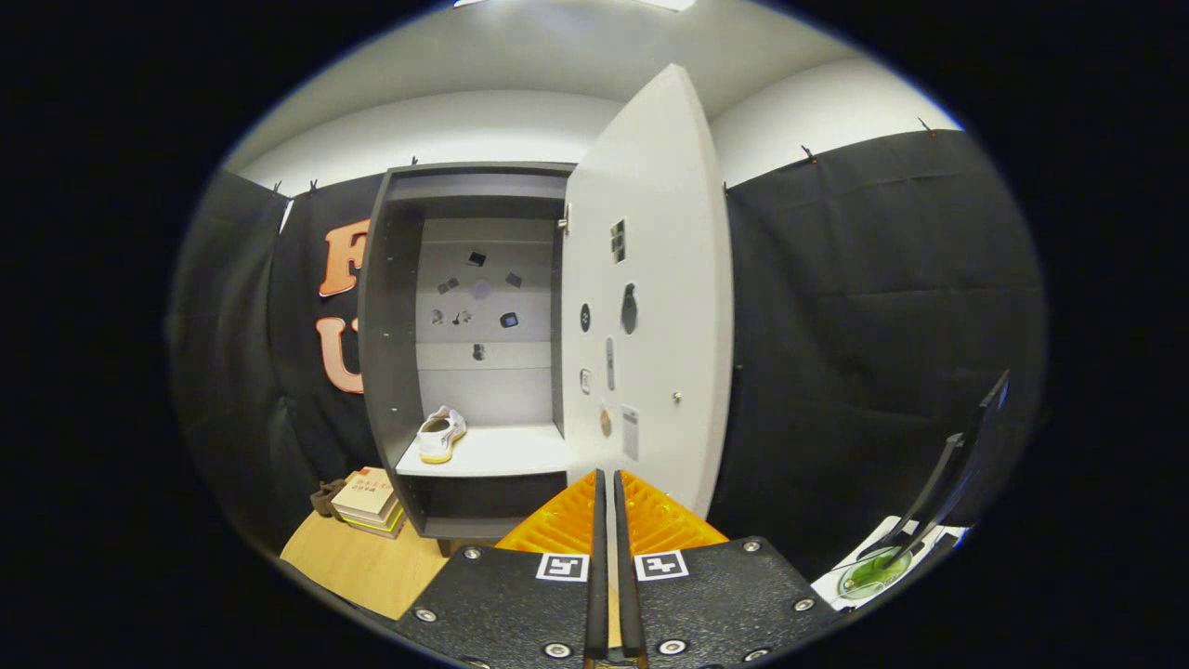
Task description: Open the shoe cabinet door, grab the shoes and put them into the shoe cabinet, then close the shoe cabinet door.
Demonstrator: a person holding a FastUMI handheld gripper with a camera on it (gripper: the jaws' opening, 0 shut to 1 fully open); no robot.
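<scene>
The grey shoe cabinet point(390, 307) stands ahead with its white door point(650, 279) swung open toward me on the right side. One white shoe with a yellowish sole point(440, 435) lies on the cabinet's white shelf point(502, 453), near the left wall. My gripper point(605, 483) is shut, its two fingers pressed together with nothing between them. The fingertips sit just in front of the door's lower edge, right of the shelf. A small knob point(677, 398) shows on the door's face.
A stack of books point(368, 502) and a small dark object point(326, 496) rest on the wooden floor point(362, 567) left of the cabinet. At the right, a dark stand point(947, 483) rises from a white sheet with a green disc point(868, 571).
</scene>
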